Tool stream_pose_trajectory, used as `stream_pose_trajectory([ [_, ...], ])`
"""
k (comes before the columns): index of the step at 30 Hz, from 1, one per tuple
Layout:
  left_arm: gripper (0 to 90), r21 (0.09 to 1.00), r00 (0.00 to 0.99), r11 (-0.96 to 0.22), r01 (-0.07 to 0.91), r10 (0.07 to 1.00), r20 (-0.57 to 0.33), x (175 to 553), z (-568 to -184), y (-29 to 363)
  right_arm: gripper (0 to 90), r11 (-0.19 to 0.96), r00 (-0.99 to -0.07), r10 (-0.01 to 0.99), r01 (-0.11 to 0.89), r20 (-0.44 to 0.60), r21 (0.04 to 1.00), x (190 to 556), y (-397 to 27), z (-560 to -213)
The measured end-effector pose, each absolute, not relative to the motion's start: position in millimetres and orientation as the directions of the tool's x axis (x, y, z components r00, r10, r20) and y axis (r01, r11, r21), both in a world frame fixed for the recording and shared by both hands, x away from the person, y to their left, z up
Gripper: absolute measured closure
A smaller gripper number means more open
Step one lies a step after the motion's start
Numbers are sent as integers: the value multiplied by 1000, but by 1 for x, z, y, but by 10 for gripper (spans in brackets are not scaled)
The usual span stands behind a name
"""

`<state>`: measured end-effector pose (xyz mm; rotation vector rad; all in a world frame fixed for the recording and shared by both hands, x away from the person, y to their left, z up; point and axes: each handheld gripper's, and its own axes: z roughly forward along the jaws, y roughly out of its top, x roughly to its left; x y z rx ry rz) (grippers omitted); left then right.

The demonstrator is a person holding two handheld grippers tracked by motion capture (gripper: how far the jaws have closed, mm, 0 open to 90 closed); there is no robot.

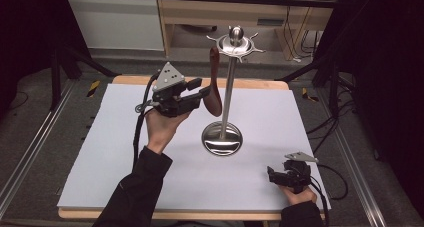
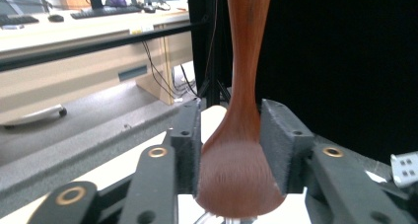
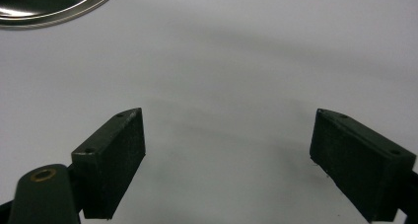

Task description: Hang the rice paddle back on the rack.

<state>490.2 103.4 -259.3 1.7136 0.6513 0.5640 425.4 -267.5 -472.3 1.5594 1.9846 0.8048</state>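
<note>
From above, the wooden spoon [image 1: 213, 84] hangs from the metal stand [image 1: 229, 89] on the counter [image 1: 125, 152], its bowl at the left gripper [image 1: 202, 93]. The left gripper view shows the spoon's bowl between spread jaws, a slight gap on one side. The right gripper [image 1: 271, 175] rests low on the counter, jaws spread with nothing between.

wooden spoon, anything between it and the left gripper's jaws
Nothing visible. The wooden spoon hangs from the metal stand, its bowl right between the left gripper pads, with no other object in the gap.
</note>
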Motion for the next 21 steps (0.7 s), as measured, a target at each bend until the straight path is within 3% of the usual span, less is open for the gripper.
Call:
stream_pose_trajectory([
  [10,509,955,710,-241,172,702,49,477,-298,135,138,159,-221,975,692,-3,704,425,-268,-473],
  [12,506,949,706,-224,220,708,3,473,-308,140,138,149,-212,977,696,3,702,425,-268,-474],
  [21,456,932,670,-233,277,742,-14,467,-342,166,137,143,-209,978,697,8,702,425,-269,-475],
])
